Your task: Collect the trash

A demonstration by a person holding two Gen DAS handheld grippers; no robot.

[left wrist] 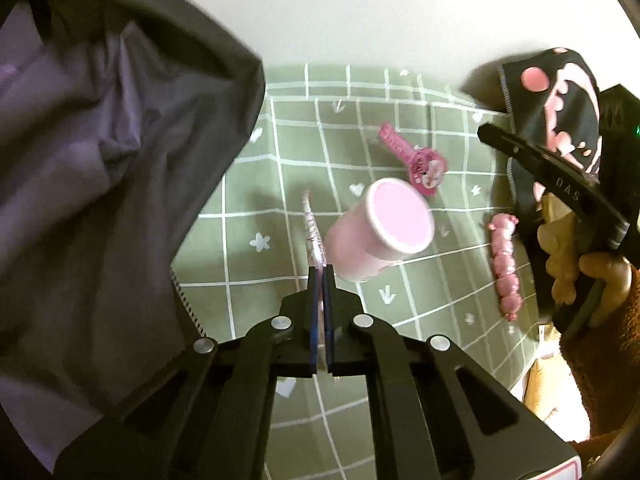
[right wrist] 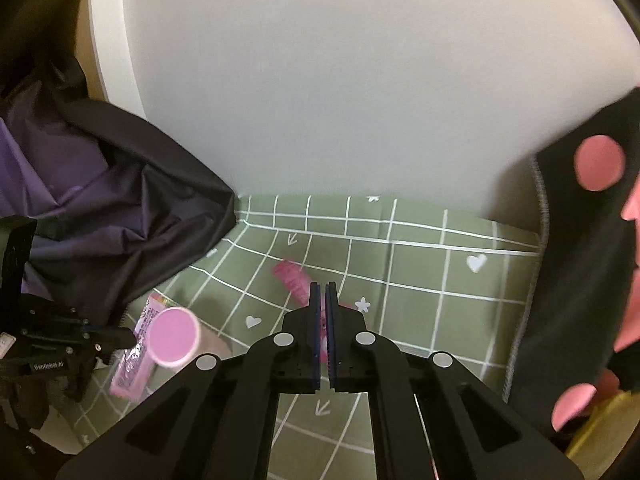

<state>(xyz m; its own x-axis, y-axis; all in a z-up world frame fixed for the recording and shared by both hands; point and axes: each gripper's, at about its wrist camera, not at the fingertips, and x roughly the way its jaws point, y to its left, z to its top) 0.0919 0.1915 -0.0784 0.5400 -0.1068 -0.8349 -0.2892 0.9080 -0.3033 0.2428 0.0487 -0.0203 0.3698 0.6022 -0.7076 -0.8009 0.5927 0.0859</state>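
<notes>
a home, green checked tablecloth (left wrist: 360, 136) with hearts, pink toy watch (left wrist: 416, 158), white wall (right wrist: 360, 80)

Left wrist view looks steeply down, close over the green grid tablecloth (left wrist: 248, 232), facing the white wall; right wrist view sits lower, more level, toward the same wall; both share the pink cup (left wrist: 380, 228) (right wrist: 174, 336), the toy watch (left wrist: 412, 156) (right wrist: 294, 282), the dark bag (left wrist: 120, 168) (right wrist: 120, 208).
</notes>
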